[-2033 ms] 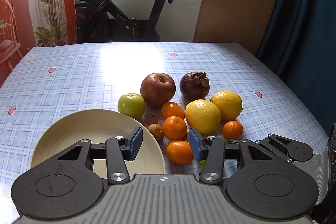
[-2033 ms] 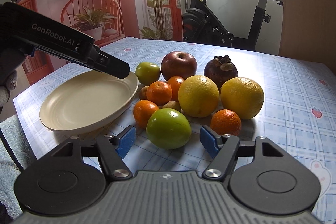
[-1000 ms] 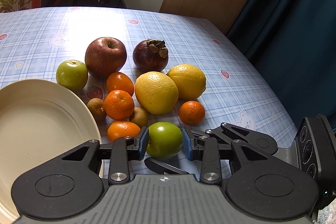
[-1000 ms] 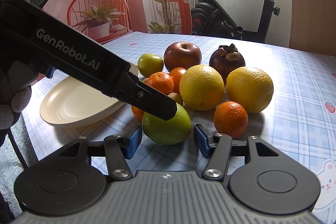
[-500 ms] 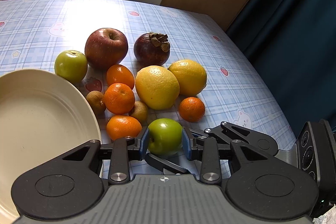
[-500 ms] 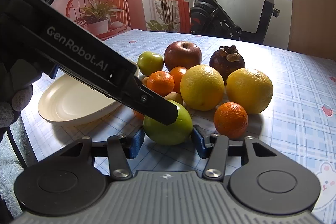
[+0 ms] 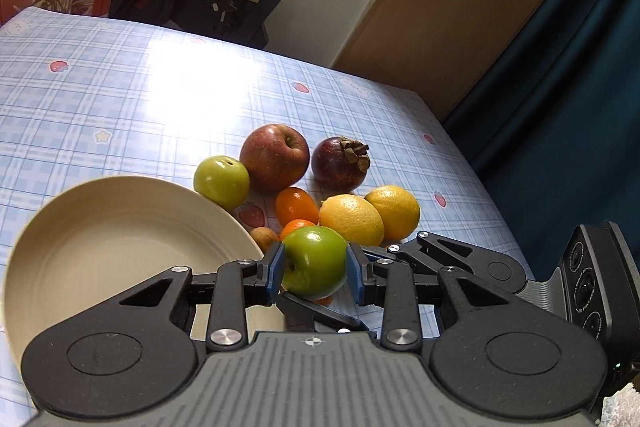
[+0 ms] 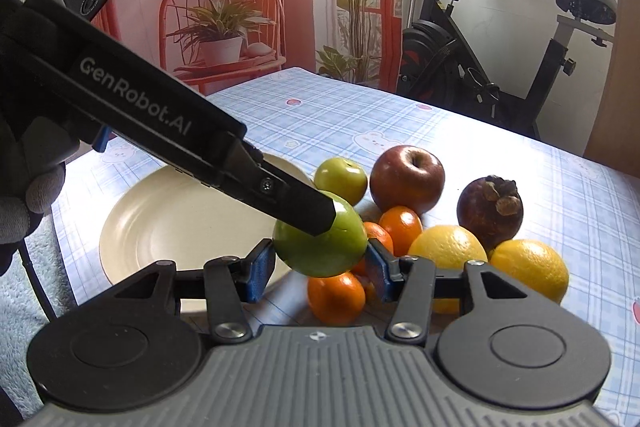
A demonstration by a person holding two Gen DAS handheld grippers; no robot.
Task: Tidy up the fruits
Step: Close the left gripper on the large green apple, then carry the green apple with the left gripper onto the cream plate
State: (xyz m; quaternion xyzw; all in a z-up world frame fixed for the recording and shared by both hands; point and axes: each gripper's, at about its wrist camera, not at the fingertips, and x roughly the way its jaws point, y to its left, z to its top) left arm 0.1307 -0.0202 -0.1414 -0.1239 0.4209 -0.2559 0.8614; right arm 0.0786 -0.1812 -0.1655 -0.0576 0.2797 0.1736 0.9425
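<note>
A large green apple (image 7: 315, 262) is held off the table between both grippers at once. My left gripper (image 7: 314, 271) is shut on it, and my right gripper (image 8: 320, 263) is shut on the same green apple (image 8: 324, 247) from the other side. The cream plate (image 7: 120, 239) lies just to the left; it also shows in the right wrist view (image 8: 168, 223). The remaining fruit pile sits beyond: a small green apple (image 7: 221, 182), a red apple (image 7: 275, 157), a mangosteen (image 7: 339, 163), two lemons (image 7: 352, 219) and several tangerines (image 8: 335, 297).
The table wears a blue checked cloth (image 7: 100, 99). An exercise bike (image 8: 500, 67) stands behind the far edge. A dark curtain (image 7: 560, 107) hangs beside the table's right edge. A red chair with a potted plant (image 8: 220, 35) stands at the far left.
Both grippers closed on the large green apple and lifted it off the table, up and toward the plate. The rest of the fruit has not moved.
</note>
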